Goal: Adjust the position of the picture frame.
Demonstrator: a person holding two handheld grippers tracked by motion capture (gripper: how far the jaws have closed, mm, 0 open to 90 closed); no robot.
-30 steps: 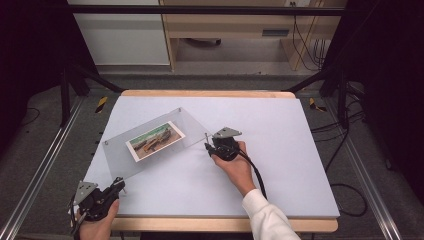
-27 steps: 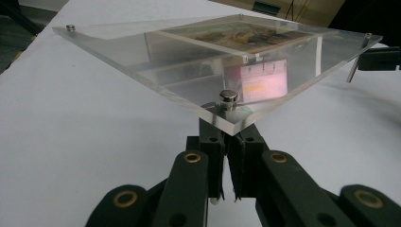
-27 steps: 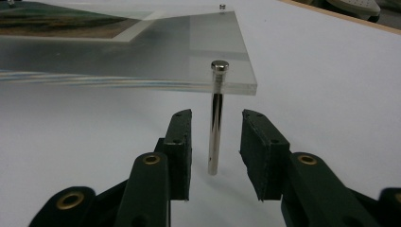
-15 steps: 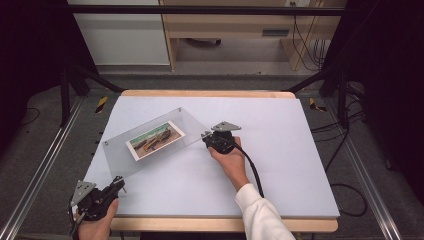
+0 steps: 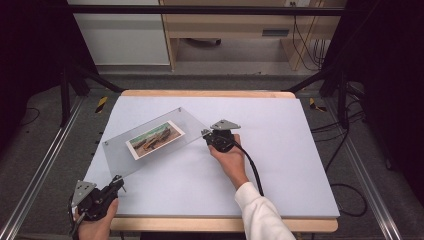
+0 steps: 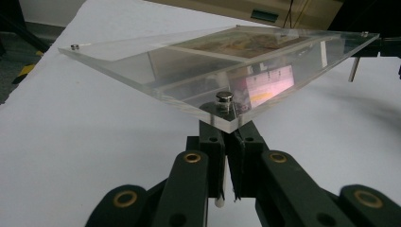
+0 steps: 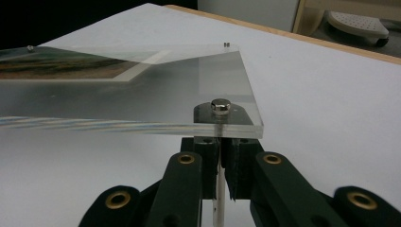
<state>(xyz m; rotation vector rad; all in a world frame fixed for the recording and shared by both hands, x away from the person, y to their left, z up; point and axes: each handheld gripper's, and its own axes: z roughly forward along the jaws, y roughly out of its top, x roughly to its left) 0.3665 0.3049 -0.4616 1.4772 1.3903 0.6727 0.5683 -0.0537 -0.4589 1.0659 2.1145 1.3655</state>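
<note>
- High view: a clear acrylic photo frame (image 5: pixel 155 142) sits over the white table mat (image 5: pixel 280 165), toward the mat's left half, with a landscape photo (image 5: pixel 155 139) sandwiched in its middle. The frame is turned cornerwise to the mat's edges.
- High view: the left gripper (image 5: pixel 116 182) meets the frame's near-left corner, close to the mat's front edge. The right gripper (image 5: pixel 206 134) meets the frame's right corner, nearer the mat's centre; its jaws have just been closing on the post there.
- Left gripper view: the jaws stand together under the frame's corner, pinched on a thin metal leg (image 6: pixel 220 196) that drops from the corner's round screw cap (image 6: pixel 224 97). The frame spreads away above the mat, and its far corner reaches the other gripper.
- Right gripper view: same arrangement. The jaws are clamped on the slim leg (image 7: pixel 219 198) below a screw cap (image 7: pixel 220 105), with the frame running off to the left of that corner.
- Step in hand, as I judge it: both opposite corners are now gripped by their legs, so the pick-up is secured and a two-handed lift or shift of the frame is due.
- Next move calls for both hands rising together at an even rate, keeping the frame level. The legs are thin, so any twist or uneven pull could let one slip from its jaws.
</note>
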